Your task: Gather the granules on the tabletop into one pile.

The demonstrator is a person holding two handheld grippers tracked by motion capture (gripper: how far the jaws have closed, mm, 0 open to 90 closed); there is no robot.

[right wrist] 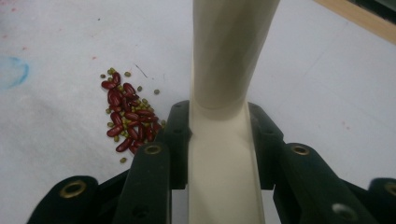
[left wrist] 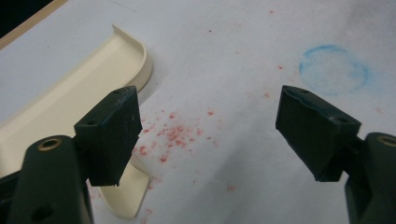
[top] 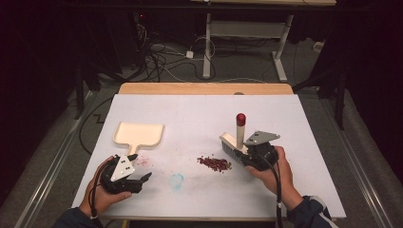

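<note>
Clamped on the smooth cream body of a hand brush, the right gripper presses its black jaws against both flat sides, as the right gripper view shows with the brush rising between them into a rounded handle. That handle stands upright and ends in a glossy red knob, while the dark bristles point down toward the table, a matte white sheet with a wooden far edge. Just left of the brush lies a small heap of beans, shiny dark-red kidney shapes mixed with tiny round green ones. Well left of the brush, beyond a faint blue ring, the left gripper rests with its blunt rubbery pads spread wide and nothing between them. Beside it sits a cream plastic dustpan, shallow with a curved raised rim, near pink speckled stains.
</note>
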